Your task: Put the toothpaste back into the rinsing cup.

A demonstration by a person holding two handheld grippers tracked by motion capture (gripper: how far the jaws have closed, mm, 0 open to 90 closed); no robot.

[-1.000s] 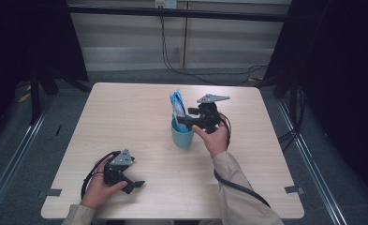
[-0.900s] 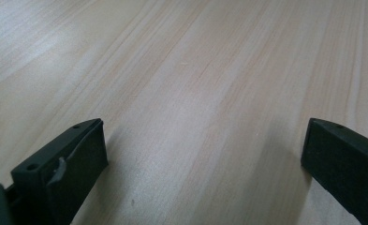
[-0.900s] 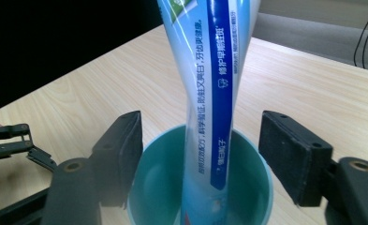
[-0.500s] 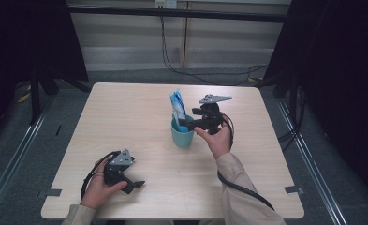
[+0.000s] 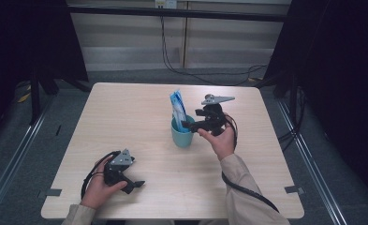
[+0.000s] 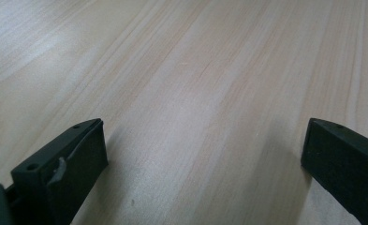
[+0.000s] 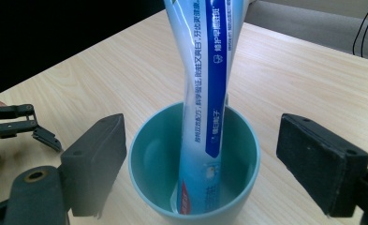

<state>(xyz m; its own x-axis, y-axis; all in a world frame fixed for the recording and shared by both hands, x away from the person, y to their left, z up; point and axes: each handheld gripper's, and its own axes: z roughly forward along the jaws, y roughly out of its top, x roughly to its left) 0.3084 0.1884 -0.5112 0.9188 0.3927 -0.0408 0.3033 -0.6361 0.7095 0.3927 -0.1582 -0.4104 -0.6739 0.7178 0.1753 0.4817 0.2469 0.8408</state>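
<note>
While the jaws stand apart: I read the scene outward from the cup.
Tube: the toothpaste tube (image 7: 205, 93) stands tail-down inside the teal cup (image 7: 195, 187), leaning on the rim.
Long axis: nearly upright, tilted away from my right gripper (image 5: 191, 125), its top well above the cup.
Cup: mid-table (image 5: 139, 112), just beside my right gripper's tips.
Right gripper: jaws wide, having just been opening; they flank the cup and press on nothing, so I judge the tube is released.
Key relation: the tube lies straight ahead of these jaws, between them and beyond; pulling back away from the cup should clear it.
Left gripper (image 5: 135, 183): well away from the cup, near the table's front edge, jaws wide over bare wood.
Nearer hand: the right.
</note>
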